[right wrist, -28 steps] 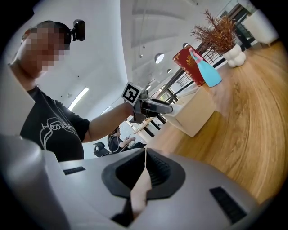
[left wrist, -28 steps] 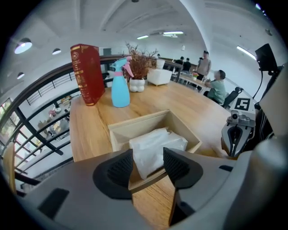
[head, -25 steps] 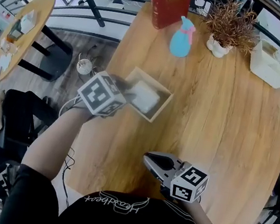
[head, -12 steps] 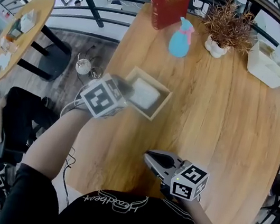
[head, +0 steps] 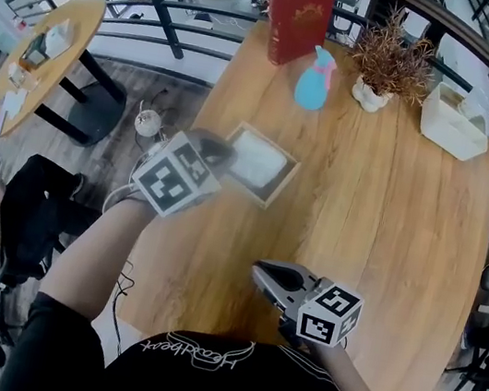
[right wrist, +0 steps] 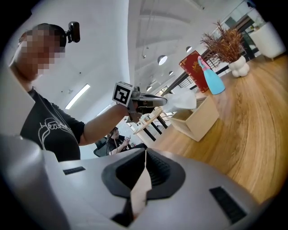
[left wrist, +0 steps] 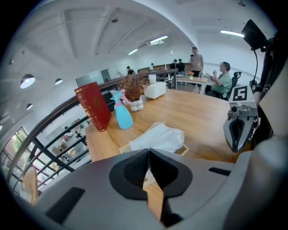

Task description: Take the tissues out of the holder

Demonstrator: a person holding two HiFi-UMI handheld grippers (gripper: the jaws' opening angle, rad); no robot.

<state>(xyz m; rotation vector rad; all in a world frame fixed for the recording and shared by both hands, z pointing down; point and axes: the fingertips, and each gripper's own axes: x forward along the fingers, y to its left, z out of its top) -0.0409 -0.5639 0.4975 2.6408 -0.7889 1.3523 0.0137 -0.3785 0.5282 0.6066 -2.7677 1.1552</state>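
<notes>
Left gripper (head: 218, 151) sits at the left corner of the wooden holder (head: 273, 192), its fingers closed together on a fold of the white tissues (head: 256, 157). The tissues bulge up above the holder's rim, their lower part inside it. The holder stands on the tabletop (head: 389, 225), near its left edge, in front of 1 blue spray bottle (head: 313, 80) and 1 red book (head: 298, 14). Right gripper (head: 259, 272) is near the person's body, well apart from the holder, fingers closed together with nothing between them.
</notes>
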